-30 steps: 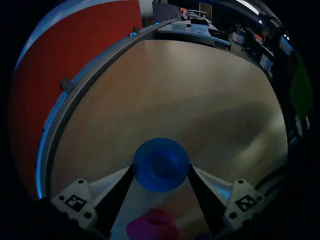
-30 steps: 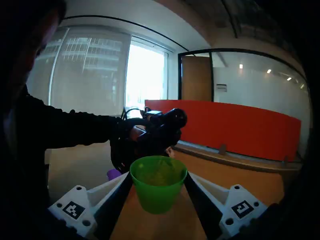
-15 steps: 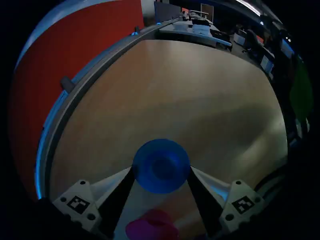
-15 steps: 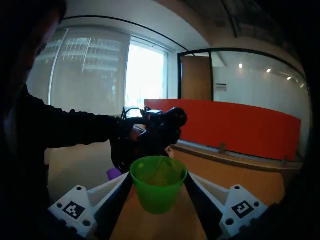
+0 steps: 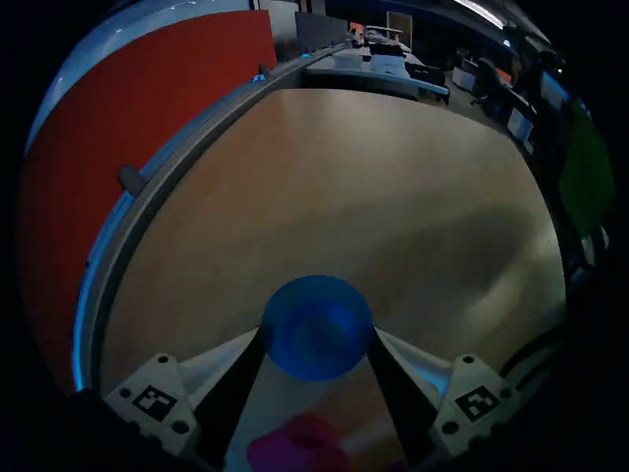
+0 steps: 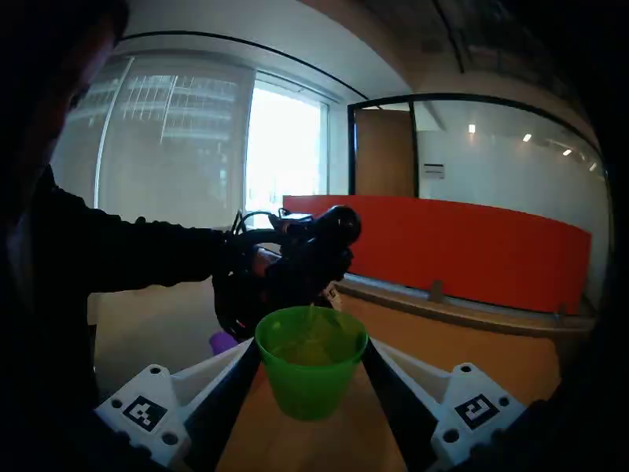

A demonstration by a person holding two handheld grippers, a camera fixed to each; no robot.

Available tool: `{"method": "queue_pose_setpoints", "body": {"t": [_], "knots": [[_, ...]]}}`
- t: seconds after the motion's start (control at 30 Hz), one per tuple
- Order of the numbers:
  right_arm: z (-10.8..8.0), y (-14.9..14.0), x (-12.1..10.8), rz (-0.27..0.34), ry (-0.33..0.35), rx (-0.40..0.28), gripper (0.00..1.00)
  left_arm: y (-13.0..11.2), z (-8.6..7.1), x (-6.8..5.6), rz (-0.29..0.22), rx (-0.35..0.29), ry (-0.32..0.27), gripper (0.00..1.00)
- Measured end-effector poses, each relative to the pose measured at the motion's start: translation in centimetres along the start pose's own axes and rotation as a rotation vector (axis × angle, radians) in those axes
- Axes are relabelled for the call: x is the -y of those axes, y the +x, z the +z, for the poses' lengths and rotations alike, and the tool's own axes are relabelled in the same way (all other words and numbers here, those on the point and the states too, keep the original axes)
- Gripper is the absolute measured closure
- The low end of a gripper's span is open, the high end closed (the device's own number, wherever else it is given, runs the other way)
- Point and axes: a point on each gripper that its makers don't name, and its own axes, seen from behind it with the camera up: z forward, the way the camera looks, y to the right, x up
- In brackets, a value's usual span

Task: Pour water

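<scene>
In the left gripper view a blue cup [image 5: 317,328] shows as a round disc, end-on, with my left gripper [image 5: 317,334] shut on it above the wooden table [image 5: 354,181]. A magenta cup [image 5: 297,448] lies below it at the bottom edge. In the right gripper view my right gripper [image 6: 311,358] is shut on an upright green cup [image 6: 311,377]. The left gripper [image 6: 303,263], held by a dark-sleeved hand, hangs tilted just above and behind the green cup's rim. A thin streak runs down into the green cup. The green cup [image 5: 586,181] also shows at the far right.
A red partition [image 6: 487,244] with a grey rail [image 5: 157,197] runs along the table's far edge. A purple cup [image 6: 222,341] stands on the table behind the green one. A person's dark sleeve [image 6: 118,252] reaches in from the left. Desks stand beyond the table.
The left gripper has shifted slightly up and to the left above the green cup. Both cups stay gripped.
</scene>
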Motion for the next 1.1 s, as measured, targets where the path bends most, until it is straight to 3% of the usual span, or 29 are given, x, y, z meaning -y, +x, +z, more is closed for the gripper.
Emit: {"method": "queue_pose_setpoints", "body": {"t": [0.47, 1.1], "knots": [[0.0, 0.4, 0.2, -0.011, -0.001, -0.004, 0.08, 1.1, -1.6, 0.1, 0.009, -0.042, 0.012, 0.14], [-0.3, 1.8, 0.8, -0.025, -0.006, -0.023, 0.08, 3.2, -6.4, 0.5, -0.011, -0.160, 0.057, 0.14]]}}
